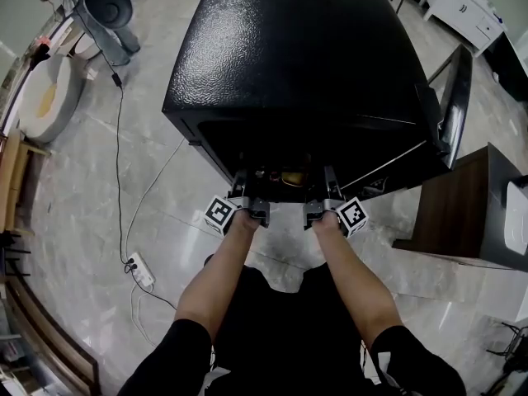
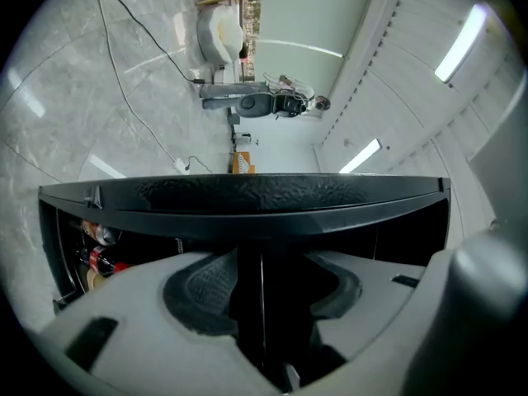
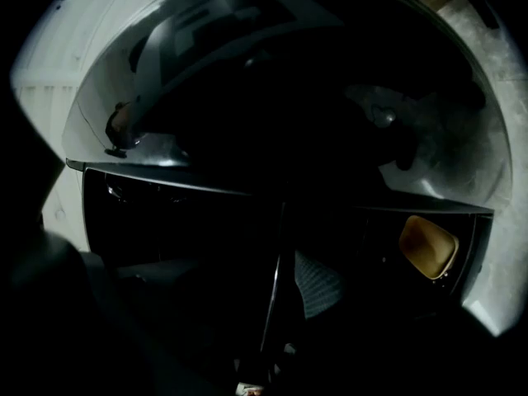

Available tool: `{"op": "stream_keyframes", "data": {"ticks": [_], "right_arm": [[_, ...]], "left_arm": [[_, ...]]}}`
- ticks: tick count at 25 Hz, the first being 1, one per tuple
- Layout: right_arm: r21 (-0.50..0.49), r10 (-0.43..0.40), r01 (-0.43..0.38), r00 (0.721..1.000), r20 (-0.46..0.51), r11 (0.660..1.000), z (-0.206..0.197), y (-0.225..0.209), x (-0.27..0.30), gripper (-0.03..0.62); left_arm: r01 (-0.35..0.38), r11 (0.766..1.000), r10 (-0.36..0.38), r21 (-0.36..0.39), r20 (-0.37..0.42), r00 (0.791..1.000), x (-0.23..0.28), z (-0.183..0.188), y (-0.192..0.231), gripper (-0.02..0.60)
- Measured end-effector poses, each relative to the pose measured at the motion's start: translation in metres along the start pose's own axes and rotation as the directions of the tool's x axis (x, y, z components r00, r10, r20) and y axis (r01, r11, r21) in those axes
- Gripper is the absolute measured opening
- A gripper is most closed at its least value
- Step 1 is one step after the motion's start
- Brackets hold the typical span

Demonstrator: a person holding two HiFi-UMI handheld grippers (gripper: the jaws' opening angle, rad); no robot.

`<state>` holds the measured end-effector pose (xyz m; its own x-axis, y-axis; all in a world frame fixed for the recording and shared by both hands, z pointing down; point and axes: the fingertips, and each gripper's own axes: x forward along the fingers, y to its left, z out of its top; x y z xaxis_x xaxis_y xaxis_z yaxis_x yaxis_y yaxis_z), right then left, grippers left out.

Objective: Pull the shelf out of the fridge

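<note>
A black mini fridge (image 1: 289,56) stands on the floor below me, its door (image 1: 450,114) swung open to the right. Both grippers reach into the dark opening at its front. The left gripper (image 1: 241,180) is open; in the left gripper view the shelf's thin front edge (image 2: 262,304) runs between its grey pads (image 2: 198,291) with gaps on both sides. The right gripper (image 1: 330,180) is open too; its view is very dark, and the shelf edge (image 3: 276,279) passes clear of the one ribbed pad (image 3: 318,285) that shows. The other pad is lost in shadow.
Bottles (image 2: 99,258) stand inside the fridge at the left, and a yellow object (image 3: 427,246) lies inside at the right. A brown cabinet (image 1: 450,213) stands right of the door. A cable and power strip (image 1: 140,269) lie on the floor at the left.
</note>
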<state>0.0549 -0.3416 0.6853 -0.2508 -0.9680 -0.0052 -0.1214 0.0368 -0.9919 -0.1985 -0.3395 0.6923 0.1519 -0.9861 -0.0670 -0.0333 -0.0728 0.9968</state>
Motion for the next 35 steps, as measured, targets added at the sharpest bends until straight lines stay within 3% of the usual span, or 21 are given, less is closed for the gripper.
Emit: {"op": "stream_keyframes", "data": {"ticks": [11,21,35], "right_arm": [[-0.013,-0.027,0.027,1.000,0.004,1.000,-0.001,-0.013,0.017,0.142],[-0.010,-0.013,0.013,1.000,0.021,1.000,0.002,-0.008,0.022,0.052],[0.013,-0.002,0.002,0.999,0.032,1.000,0.002,-0.009,0.022,0.043]], "left_arm": [[-0.026,1.000,0.026,-0.004,0.019,0.999,0.012,0.001,0.011,0.171],[-0.015,1.000,0.015,0.012,0.012,1.000,0.013,0.003,0.006,0.085],[0.021,1.000,-0.022,0.006,0.036,0.999,0.019,0.004,0.001,0.038]]}}
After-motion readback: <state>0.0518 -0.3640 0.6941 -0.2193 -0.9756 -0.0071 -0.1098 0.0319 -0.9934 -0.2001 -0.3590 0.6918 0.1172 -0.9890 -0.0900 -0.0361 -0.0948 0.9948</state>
